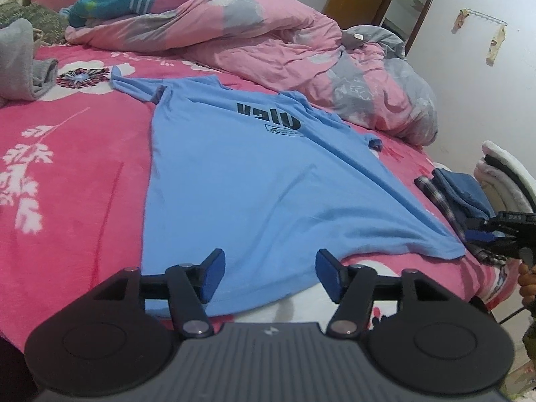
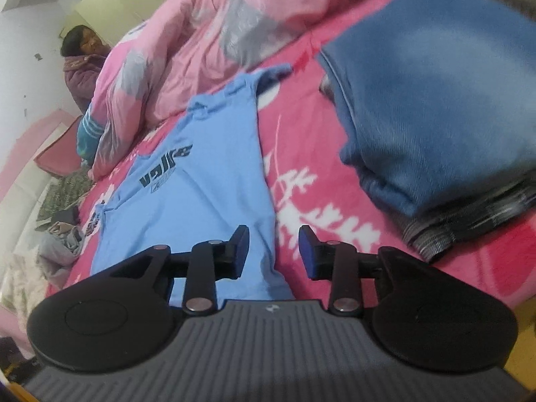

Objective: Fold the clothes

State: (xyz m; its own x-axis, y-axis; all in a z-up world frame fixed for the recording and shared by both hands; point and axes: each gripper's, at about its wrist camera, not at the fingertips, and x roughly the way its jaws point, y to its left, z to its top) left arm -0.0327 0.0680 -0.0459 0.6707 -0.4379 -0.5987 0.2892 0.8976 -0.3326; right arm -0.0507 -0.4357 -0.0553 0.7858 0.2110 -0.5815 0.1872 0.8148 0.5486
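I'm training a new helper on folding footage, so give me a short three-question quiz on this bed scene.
1. True or false: the light blue T-shirt lies spread flat on the pink bedspread.
2. What does the left gripper hold? A) the shirt hem B) nothing C) a towel
3. What lies on top of the folded stack by the shirt?

Key: 1 true. 2 B; its jaws stand apart over the hem. 3 A folded dark blue garment.

The light blue T-shirt (image 1: 254,181) carries large dark lettering across its chest, seen upside down and not clearly readable; the smaller boxed line beneath it is too small to read.
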